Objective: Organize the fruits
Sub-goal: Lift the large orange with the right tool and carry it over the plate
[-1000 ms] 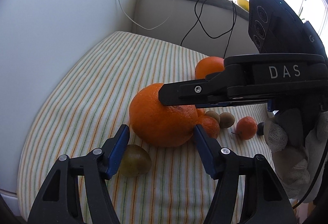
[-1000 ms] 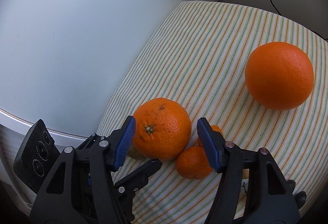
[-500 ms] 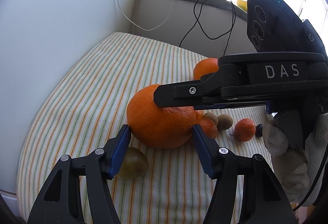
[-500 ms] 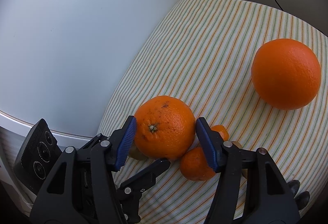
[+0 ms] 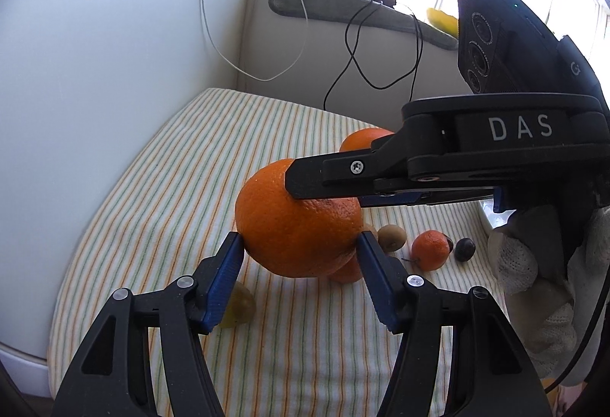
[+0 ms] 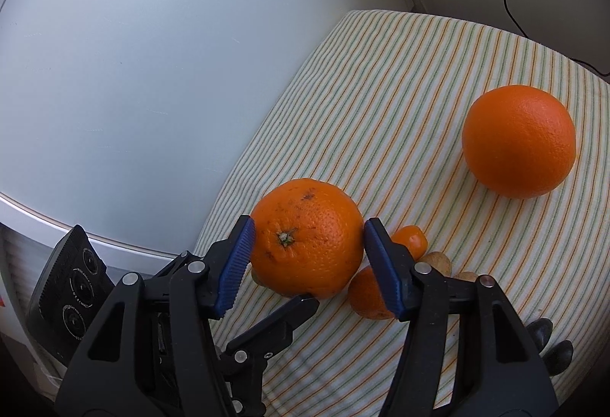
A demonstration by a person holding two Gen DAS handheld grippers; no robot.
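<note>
Orange point(image 5: 297, 226): clamped from four sides, both hand-held grippers pressed on it, held just above the striped surface point(image 5: 152, 211)
Change: a second ago the blue pads stood slightly off the peel; now contact is made and the fruit is seen a bit higher
Left hand-held gripper point(image 5: 299, 274): closed on the orange
Right hand-held gripper point(image 6: 307, 259): closed on the same orange, crossing in from the right
Axis: round, no real long axis; stem end point(image 6: 283, 237) faced toward the right wrist camera
Second orange point(image 6: 518, 140): well apart, resting further back
</note>
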